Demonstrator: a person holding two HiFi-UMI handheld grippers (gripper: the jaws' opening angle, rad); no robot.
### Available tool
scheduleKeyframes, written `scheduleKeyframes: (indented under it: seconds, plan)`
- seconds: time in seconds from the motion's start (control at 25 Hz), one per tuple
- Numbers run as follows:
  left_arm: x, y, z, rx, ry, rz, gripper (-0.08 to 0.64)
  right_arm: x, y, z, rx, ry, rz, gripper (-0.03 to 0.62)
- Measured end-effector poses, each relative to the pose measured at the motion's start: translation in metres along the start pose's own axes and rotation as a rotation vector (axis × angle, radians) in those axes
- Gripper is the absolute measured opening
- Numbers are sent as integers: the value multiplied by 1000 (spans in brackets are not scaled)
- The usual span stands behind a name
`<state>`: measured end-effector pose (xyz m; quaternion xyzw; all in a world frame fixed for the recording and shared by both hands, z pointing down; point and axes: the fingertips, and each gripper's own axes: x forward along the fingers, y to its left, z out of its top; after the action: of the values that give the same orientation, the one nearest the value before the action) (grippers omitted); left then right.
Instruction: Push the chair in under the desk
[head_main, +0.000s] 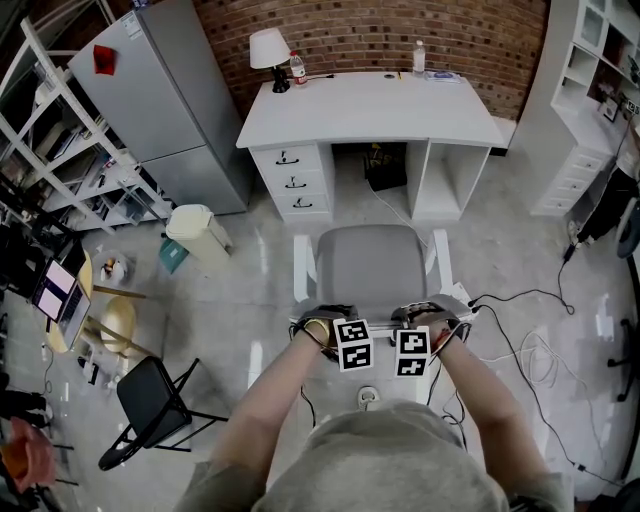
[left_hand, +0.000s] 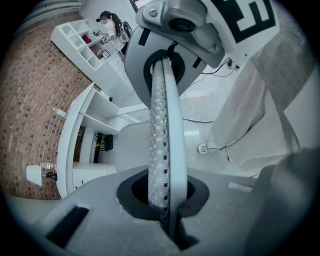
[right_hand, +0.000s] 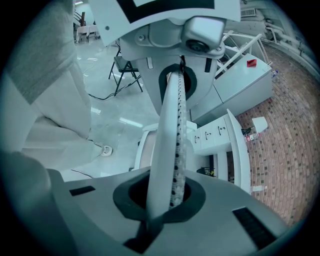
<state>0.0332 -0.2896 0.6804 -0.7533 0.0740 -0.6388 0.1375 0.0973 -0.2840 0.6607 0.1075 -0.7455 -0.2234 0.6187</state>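
head view: the chair (head_main: 372, 262) stands pulled out on the floor in front of the desk (head_main: 370, 108), its grey seat still clear of the opening. my left tongs (head_main: 326, 320) and right tongs (head_main: 430, 314) sit side by side at the chair's near edge, one toward each corner. whether they touch it i cannot tell.

left gripper view: my left tongs (left_hand: 163, 75) are clenched, jaws pressed flat together with nothing between them. the chair (left_hand: 127, 145) lies beyond and to the left of them, the desk (left_hand: 70, 135) further left.

right gripper view: my right tongs (right_hand: 176, 82) are clenched the same way and empty. the chair (right_hand: 144, 150) shows just left of the jaws, and the desk (right_hand: 235, 145) lies to their right.
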Motion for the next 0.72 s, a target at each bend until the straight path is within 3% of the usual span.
scheduleKeyframes:
  seconds: [0.72]
  plan:
    - [10, 42, -9, -3, 2, 2, 12, 19, -41, -4, -10, 1, -16, 9]
